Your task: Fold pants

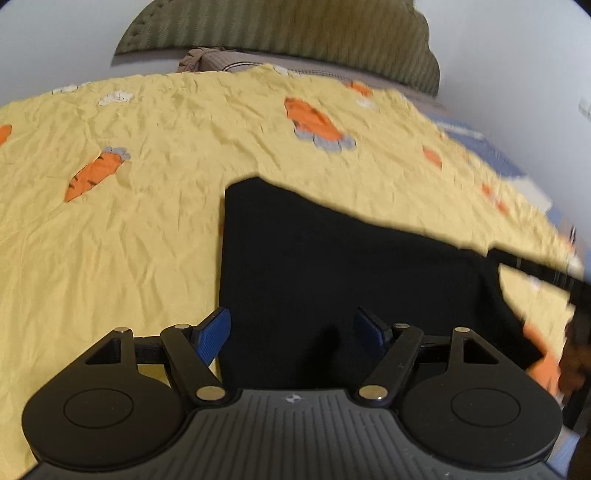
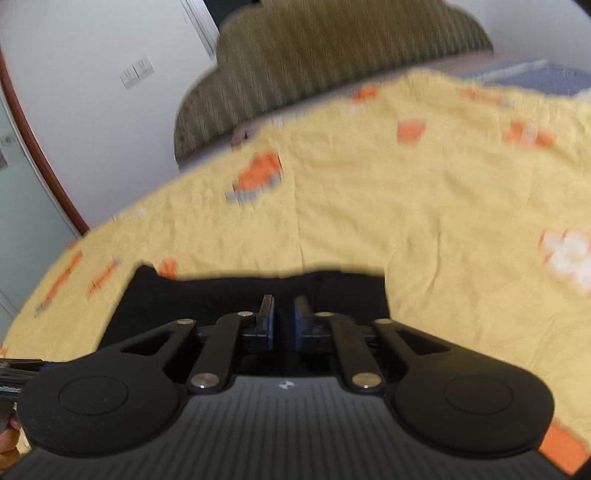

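The black pants lie folded flat on the yellow carrot-print bedspread. My left gripper hovers over their near edge and is open wide, with the left blue pad at the pants' left edge and nothing pinched. In the right wrist view the pants lie just ahead of and under my right gripper. Its jaws stand only a narrow gap apart, and I see no cloth pinched between them. That view is blurred by motion. A dark part of the right gripper shows blurred at the right edge of the left view.
A green ribbed headboard and a white wall stand behind the bed. A blue patterned cover shows past the yellow spread's far edge. A wall switch and a brown door frame are on the left.
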A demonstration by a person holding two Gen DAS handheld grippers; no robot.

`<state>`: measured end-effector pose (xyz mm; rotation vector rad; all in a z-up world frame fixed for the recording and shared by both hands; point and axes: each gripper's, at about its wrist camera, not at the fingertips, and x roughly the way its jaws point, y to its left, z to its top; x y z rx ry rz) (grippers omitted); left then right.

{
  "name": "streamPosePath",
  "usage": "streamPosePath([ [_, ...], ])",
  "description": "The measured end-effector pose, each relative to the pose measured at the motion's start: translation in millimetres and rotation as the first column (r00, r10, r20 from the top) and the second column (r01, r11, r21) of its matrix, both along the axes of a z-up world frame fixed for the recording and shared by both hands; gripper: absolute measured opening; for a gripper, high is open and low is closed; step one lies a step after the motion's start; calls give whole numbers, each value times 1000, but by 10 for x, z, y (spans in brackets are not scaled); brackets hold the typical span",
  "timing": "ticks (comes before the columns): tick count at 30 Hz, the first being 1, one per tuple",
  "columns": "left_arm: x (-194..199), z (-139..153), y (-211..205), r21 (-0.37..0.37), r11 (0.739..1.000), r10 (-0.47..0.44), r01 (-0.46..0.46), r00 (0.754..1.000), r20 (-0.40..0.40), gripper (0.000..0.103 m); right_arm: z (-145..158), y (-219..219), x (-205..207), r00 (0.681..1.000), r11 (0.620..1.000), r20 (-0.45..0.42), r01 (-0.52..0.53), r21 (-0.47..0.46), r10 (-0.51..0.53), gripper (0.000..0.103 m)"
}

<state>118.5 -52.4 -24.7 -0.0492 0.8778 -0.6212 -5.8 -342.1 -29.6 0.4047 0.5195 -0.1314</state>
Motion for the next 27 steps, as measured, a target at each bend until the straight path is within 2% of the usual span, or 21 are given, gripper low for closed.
streamPosePath([
  [3, 316, 42, -32, -103, 995, 0, -8, 997, -74, 74, 118, 77, 78, 1000, 991, -25, -4, -133, 0, 18],
  [5, 488, 56, -120, -126, 992, -8, -3, 997, -82, 74, 11, 32, 249, 996, 989, -92, -28, -147, 15, 17],
  [7, 691, 22, -265, -114, 993, -1, -9, 996, -86, 74, -130, -6, 400, 989, 984, -150, -39, -175, 13, 13],
  [9, 897, -66, -419, -73, 997, 18, -25, 995, -94, 74, -129, -10, 471, 988, 976, -154, -42, -215, 8, 13],
  [10, 995, -118, -494, -42, 998, 36, -41, 994, -99, 73, -112, 8, 519, 987, 968, -164, -42, -247, 1, 13],
  [12, 1051, -124, -560, -34, 999, 37, -40, 996, -81, 73, -103, 50, 613, 981, 951, -192, -54, -303, -5, 19],
  [15, 901, -29, -636, 36, 999, 22, -22, 1000, 19, 73, 51, 208, 530, 987, 925, -159, -45, -376, -16, 19],
  [17, 773, -6, -628, 67, 998, 8, -11, 999, 48, 73, 145, 364, 443, 990, 905, -142, -80, -419, 22, 21],
  [20, 584, -21, -533, 63, 998, -25, 22, 999, 36, 73, 103, 474, 497, 979, 896, -186, -159, -415, 88, 21],
  [22, 435, -44, -392, 53, 998, -36, 35, 999, 14, 73, -57, 441, 619, 967, 891, -240, -181, -417, 85, 21],
  [23, 359, -57, -310, 45, 998, -46, 45, 999, 10, 73, -122, 394, 655, 965, 901, -245, -184, -393, 90, 21],
  [25, 190, -97, -124, 39, 997, -73, 73, 997, -3, 73, -83, 379, 618, 972, 915, -224, -158, -372, 77, 21],
  [27, 4, -162, -24, 80, 991, -106, 105, 994, 17, 74, 16, 481, 501, 981, 903, -183, -136, -408, 65, 25],
])
